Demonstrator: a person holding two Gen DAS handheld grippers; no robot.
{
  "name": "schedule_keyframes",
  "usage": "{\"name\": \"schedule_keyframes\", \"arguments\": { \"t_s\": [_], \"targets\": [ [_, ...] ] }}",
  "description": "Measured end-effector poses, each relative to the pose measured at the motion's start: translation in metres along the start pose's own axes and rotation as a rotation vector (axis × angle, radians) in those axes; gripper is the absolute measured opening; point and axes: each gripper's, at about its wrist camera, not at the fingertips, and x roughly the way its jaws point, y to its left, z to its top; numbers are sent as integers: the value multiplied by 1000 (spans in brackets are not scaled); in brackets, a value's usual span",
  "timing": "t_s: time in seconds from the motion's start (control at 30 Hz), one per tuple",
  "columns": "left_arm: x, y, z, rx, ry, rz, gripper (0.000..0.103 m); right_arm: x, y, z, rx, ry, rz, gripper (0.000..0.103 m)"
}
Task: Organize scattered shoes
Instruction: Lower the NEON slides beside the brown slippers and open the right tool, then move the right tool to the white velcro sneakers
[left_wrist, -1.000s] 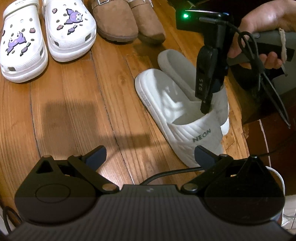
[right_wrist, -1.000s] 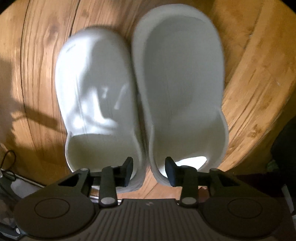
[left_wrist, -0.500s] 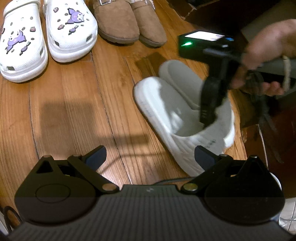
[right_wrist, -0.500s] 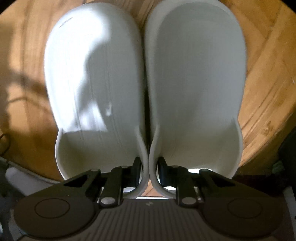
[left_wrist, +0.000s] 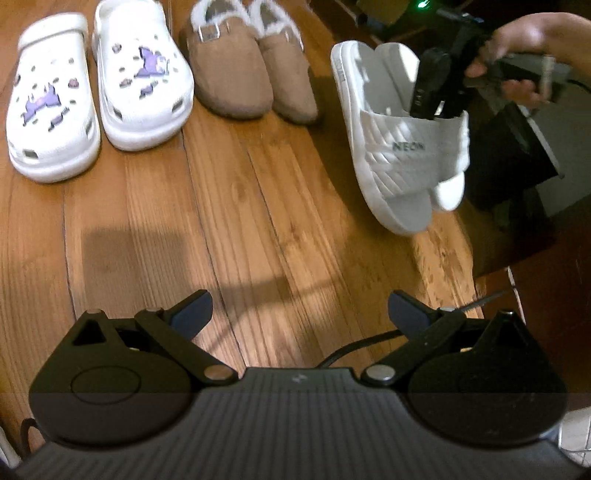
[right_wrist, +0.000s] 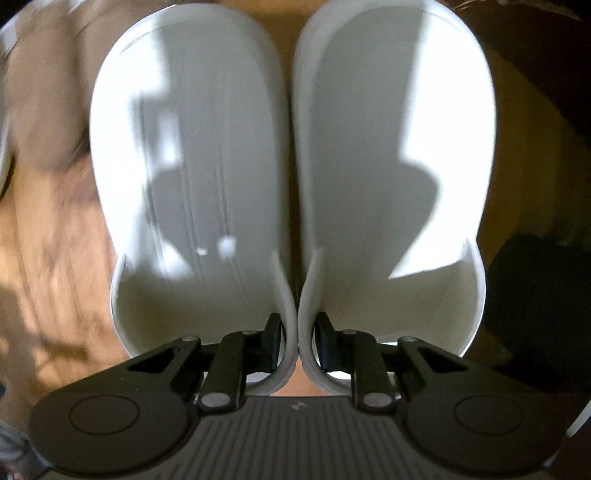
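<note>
The right tongs are pinching the two white slides together by their inner strap edges, one finger inside each strap, and are holding the pair tilted above the wooden floor at two o'clock in the left wrist view. The left tongs are hanging wide and empty over bare boards. White charm clogs are sitting at eleven o'clock, with tan fleece-lined slippers just beside them at twelve.
</note>
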Motion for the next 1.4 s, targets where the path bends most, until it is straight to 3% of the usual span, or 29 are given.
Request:
{"name": "schedule_keyframes", "arguments": {
  "t_s": [0.17,0.37,0.43,0.47,0.5,0.53,0.6,0.67,0.73,0.77,0.9,1.07,1.17,1.27,1.33,1.4],
  "targets": [
    [2,13,2,-18,3,-11,103,-13,-13,41,52,-18,-87,19],
    [-6,37,3,-102,-26,-13,103,-22,-2,93,65,-57,-43,20],
    [-11,36,5,-88,-40,-15,103,-26,8,110,48,-110,-75,23],
    [-14,34,7,-78,-48,-21,103,-28,11,116,65,-136,-90,42],
    [-16,34,8,-74,-50,-27,103,-30,14,123,103,-169,-107,74],
    [-16,33,9,-70,-51,-31,103,-33,17,126,125,-201,-116,81],
    [-14,32,15,-55,-52,-14,103,-45,27,131,150,-301,-107,83],
    [-10,32,20,-38,-52,25,103,-52,37,133,143,-315,-114,87],
    [-10,35,22,-32,-57,51,103,-35,3,82,123,-306,-112,87],
    [-9,39,23,-37,-56,49,103,-33,-5,80,110,-308,-120,87],
    [-9,50,23,-78,-46,5,103,-45,-35,113,120,-346,-149,90],
    [-17,51,22,-78,-53,38,103,-42,-15,127,118,-261,-81,91],
    [-24,53,23,-91,-63,55,103,-52,19,115,105,-263,-50,90],
    [-40,53,26,-93,-86,114,103,-65,63,83,113,-361,95,90],
    [-46,54,27,-93,-95,128,103,-68,99,62,29,-395,230,90],
    [-58,53,26,-94,-109,157,103,-67,148,32,-116,-368,342,90]
  ]
}}
